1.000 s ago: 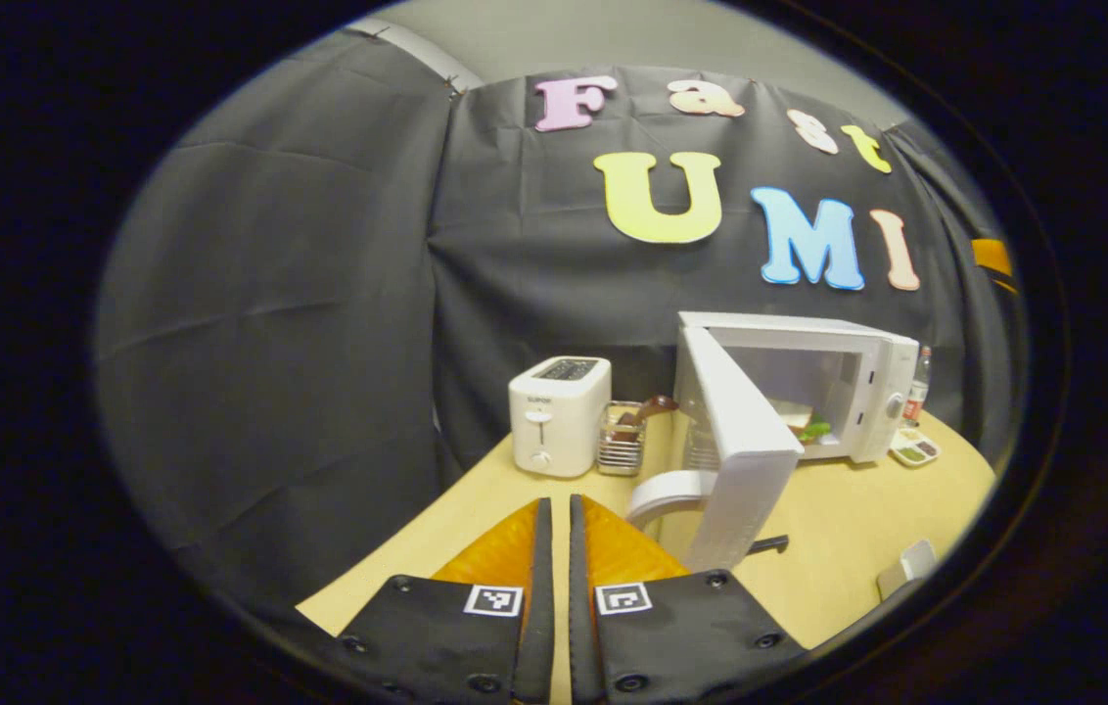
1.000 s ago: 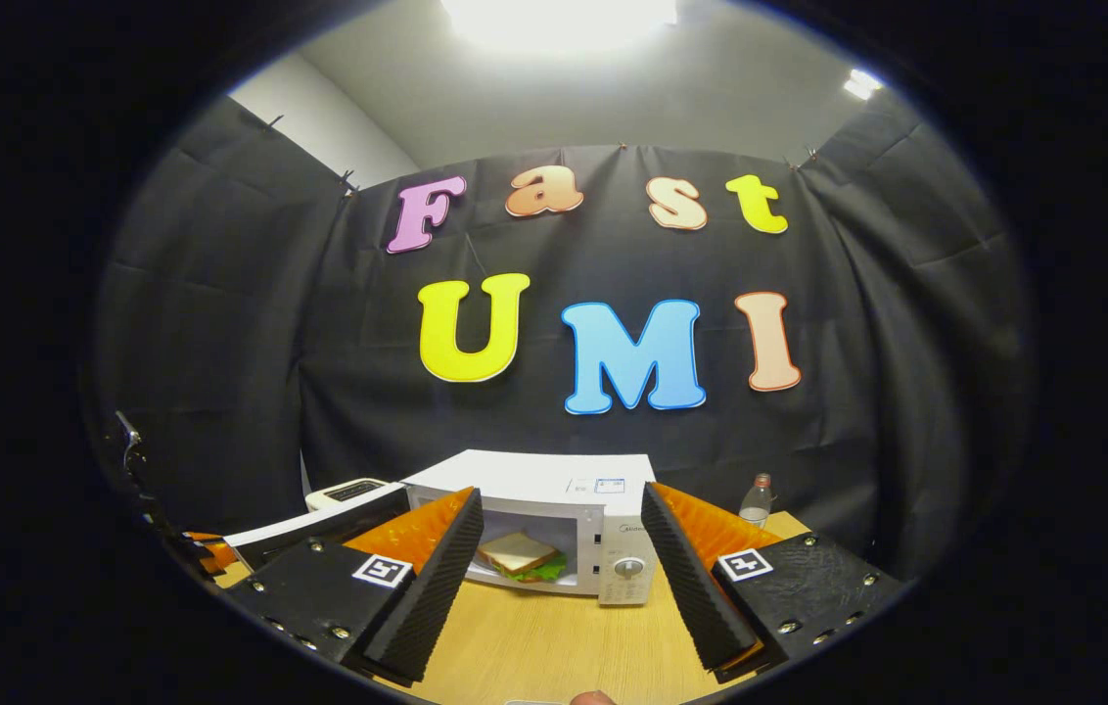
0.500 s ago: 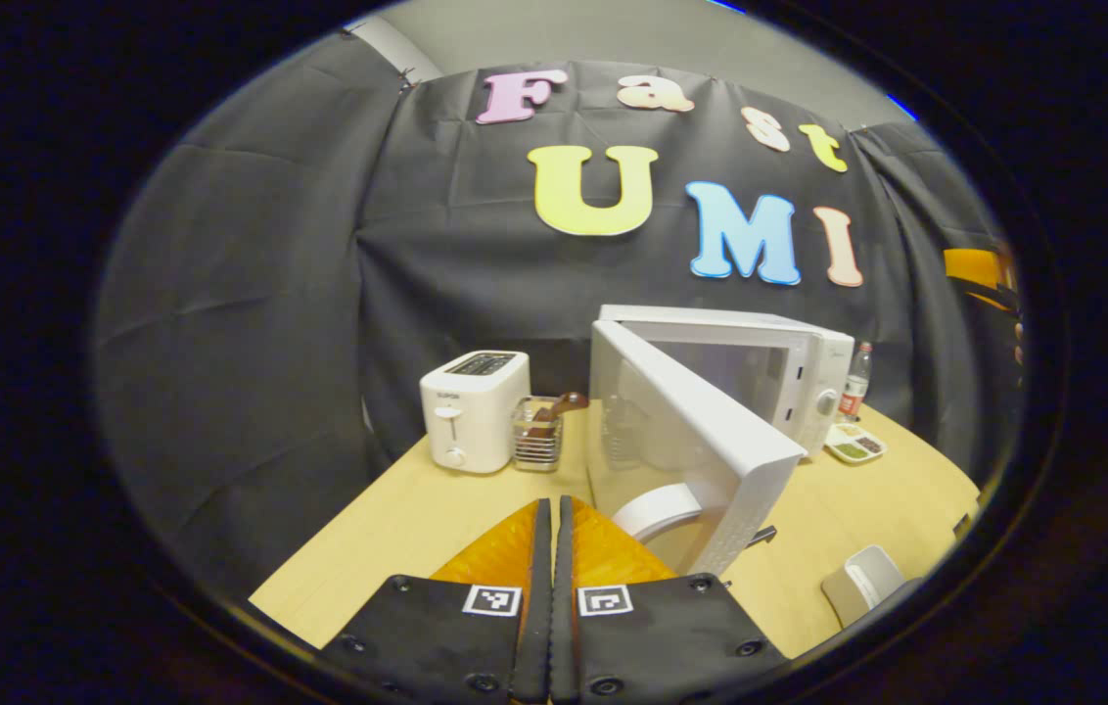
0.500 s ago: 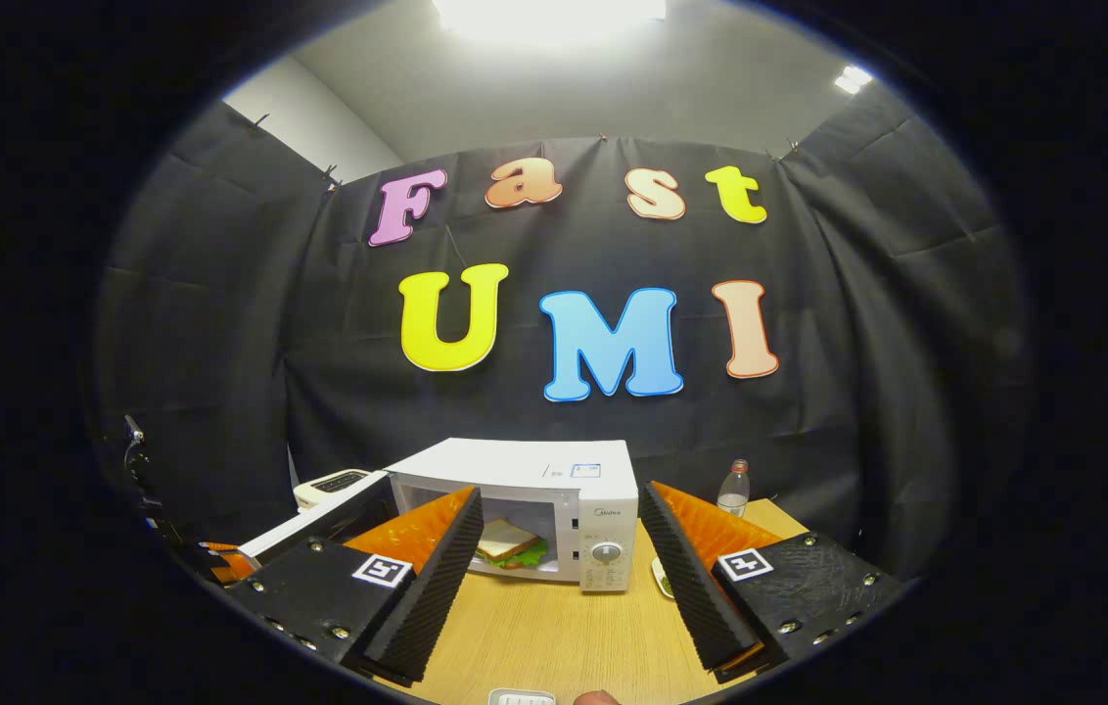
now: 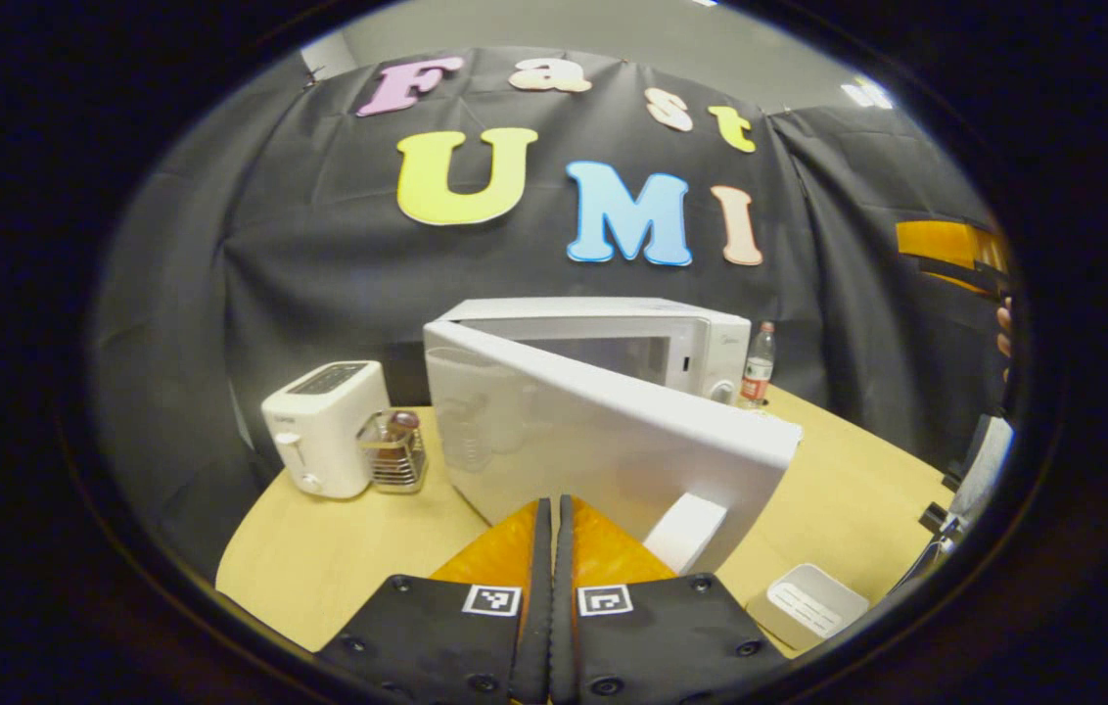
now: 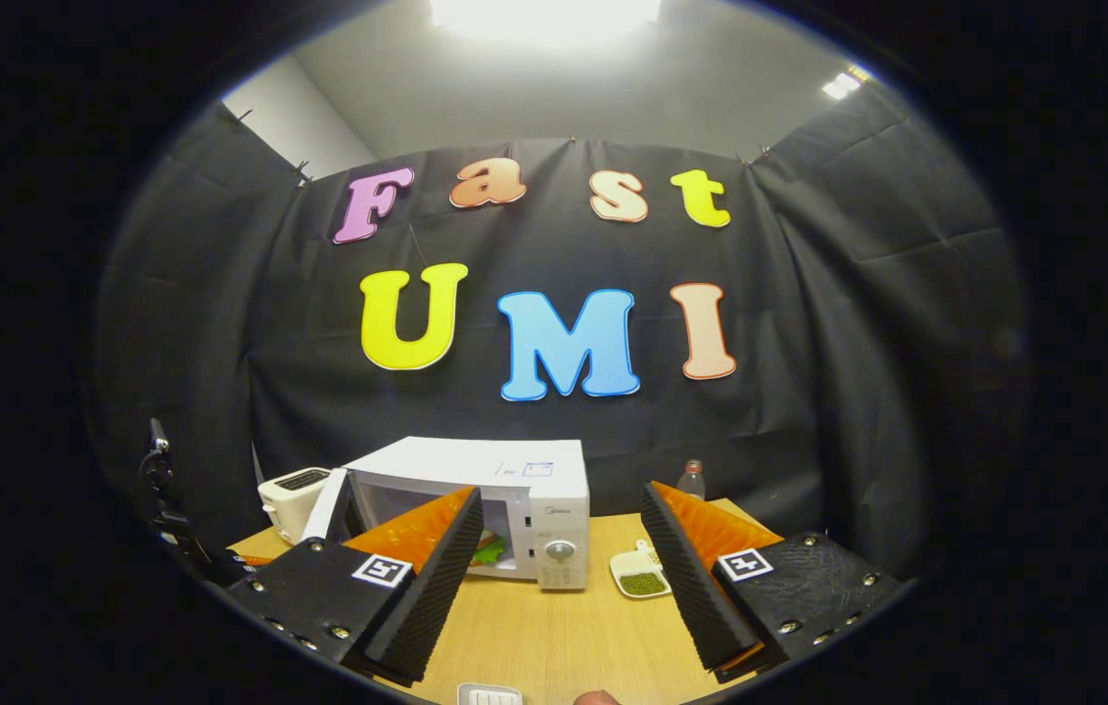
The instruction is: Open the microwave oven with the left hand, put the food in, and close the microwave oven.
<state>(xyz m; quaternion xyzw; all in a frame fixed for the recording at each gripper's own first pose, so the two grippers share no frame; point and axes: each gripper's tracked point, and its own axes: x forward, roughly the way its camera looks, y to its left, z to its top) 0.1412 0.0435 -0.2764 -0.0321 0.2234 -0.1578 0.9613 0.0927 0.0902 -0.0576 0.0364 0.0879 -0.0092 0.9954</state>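
- Left gripper (image 5: 550, 548) has its 2 fingers pressed tight together with nothing between them, and its tip sits right up against the outside of the white microwave door (image 5: 603, 431), just beside the white curved door handle (image 5: 683, 529).
- Right gripper (image 6: 554, 563) is spread wide, holds nothing, and hangs above the light wooden table (image 6: 564, 636), well apart from the white boxy microwave oven (image 6: 476, 499).
- Food, a sandwich with green leaves (image 6: 487, 550), lies inside the oven, partly hidden behind a finger.
- Door is half shut, so I think closing is the step now.
- Risk: a hard push could slide the oven toward the small clear bottle (image 5: 758, 367).
- Risk: the tip could slip off the smooth door, so the door stays ajar.
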